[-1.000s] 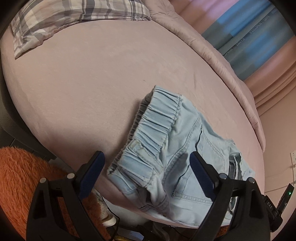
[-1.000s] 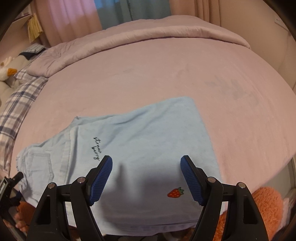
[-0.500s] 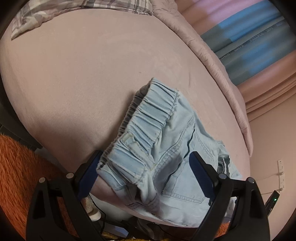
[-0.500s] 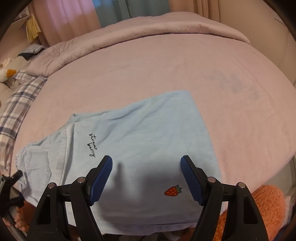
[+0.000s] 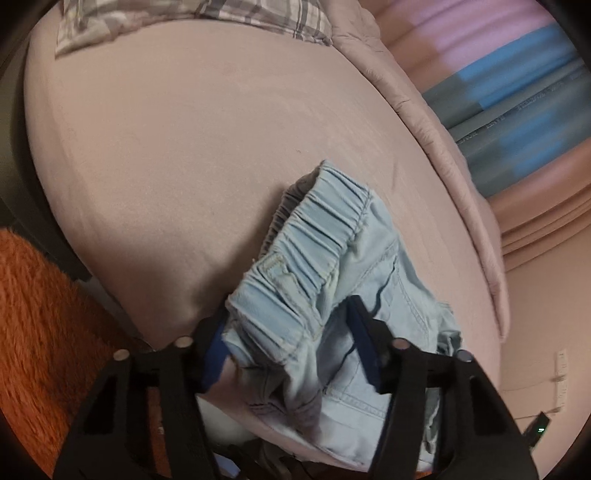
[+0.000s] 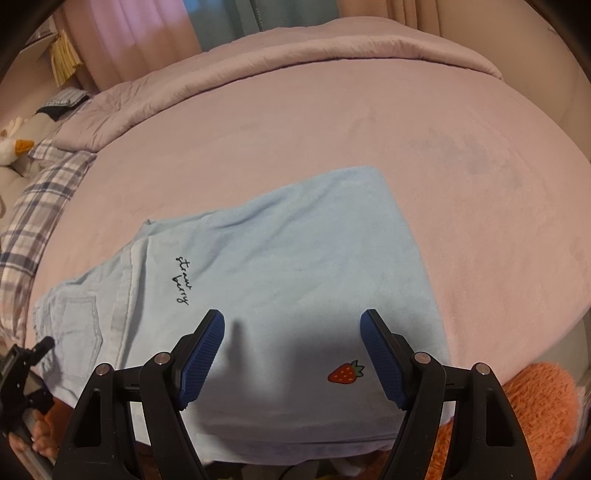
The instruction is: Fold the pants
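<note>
Light blue denim pants lie flat on a pink bed, legs toward the right, with "strawberry" script and a small red strawberry patch. In the left wrist view the elastic waistband is bunched at the bed's near edge. My left gripper is open, its fingers straddling the near waistband corner, with denim between them. My right gripper is open and empty, hovering just above the leg end of the pants. The left gripper also shows at the right wrist view's lower left.
The pink bed has a rolled duvet along its far side. A plaid pillow lies at the head. An orange shaggy rug covers the floor below the bed edge. A duck plush sits far left.
My left gripper has moved forward onto the waistband corner, so denim now sits between its fingers, which have narrowed. My right gripper has barely moved.
</note>
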`<state>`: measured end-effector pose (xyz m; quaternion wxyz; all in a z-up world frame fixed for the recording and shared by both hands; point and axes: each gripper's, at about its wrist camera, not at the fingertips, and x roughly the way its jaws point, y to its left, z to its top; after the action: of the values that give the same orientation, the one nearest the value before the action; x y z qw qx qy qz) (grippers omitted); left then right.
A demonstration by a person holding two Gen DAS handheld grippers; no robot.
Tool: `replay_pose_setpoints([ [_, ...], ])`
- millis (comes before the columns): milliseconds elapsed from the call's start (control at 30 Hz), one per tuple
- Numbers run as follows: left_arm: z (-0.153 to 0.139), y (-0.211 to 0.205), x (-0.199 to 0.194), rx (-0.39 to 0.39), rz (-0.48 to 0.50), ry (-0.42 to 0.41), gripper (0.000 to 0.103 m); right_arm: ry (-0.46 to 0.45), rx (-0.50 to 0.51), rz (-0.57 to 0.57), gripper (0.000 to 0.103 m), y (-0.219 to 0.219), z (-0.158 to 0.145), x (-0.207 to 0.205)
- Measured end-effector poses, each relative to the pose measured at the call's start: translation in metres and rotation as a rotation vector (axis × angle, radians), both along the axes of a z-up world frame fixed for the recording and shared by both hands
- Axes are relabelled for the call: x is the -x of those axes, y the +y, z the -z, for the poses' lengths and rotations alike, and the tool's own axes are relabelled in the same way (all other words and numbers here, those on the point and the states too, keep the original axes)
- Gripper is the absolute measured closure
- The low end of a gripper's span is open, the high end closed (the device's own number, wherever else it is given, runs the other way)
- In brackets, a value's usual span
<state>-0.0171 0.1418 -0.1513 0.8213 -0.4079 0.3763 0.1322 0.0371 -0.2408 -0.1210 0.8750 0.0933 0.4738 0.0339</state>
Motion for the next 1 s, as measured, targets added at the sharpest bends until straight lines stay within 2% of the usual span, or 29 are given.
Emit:
replay_pose_setpoints([
  [67,-0.006,-0.004,0.001,0.021,0.001,-0.022,0.062,0.005,-0.006,0.001,0.027,-0.001,0.000,0.001],
  [133,-0.021,-0.005,0.004,0.061,0.032,-0.099,0.069,0.005,-0.007,0.002,0.028,-0.002,-0.001,0.001],
  [233,-0.047,-0.010,0.005,0.077,0.072,-0.163,0.070,-0.001,-0.010,0.010,0.028,-0.006,-0.004,0.001],
  [300,-0.067,-0.021,0.004,0.050,0.107,-0.204,0.071,-0.013,-0.016,0.021,0.028,-0.009,-0.007,0.003],
  [400,-0.098,-0.046,0.001,0.027,0.194,-0.299,0.072,-0.032,-0.027,0.034,0.027,-0.014,-0.011,0.007],
  [533,-0.123,-0.083,-0.009,0.002,0.329,-0.366,0.072,-0.041,-0.026,0.055,0.027,-0.022,-0.013,0.012],
  [600,-0.131,-0.109,-0.017,-0.035,0.390,-0.380,0.072,-0.050,-0.035,0.075,0.027,-0.027,-0.014,0.014],
  [700,-0.128,-0.139,-0.030,-0.028,0.478,-0.371,0.072,-0.055,-0.042,0.096,0.027,-0.033,-0.015,0.016],
  [800,-0.115,-0.161,-0.042,0.003,0.555,-0.334,0.072,-0.056,-0.036,0.119,0.027,-0.039,-0.017,0.018],
  [1000,-0.085,-0.189,-0.064,0.034,0.632,-0.247,0.072,-0.045,-0.036,0.141,0.027,-0.051,-0.014,0.021],
])
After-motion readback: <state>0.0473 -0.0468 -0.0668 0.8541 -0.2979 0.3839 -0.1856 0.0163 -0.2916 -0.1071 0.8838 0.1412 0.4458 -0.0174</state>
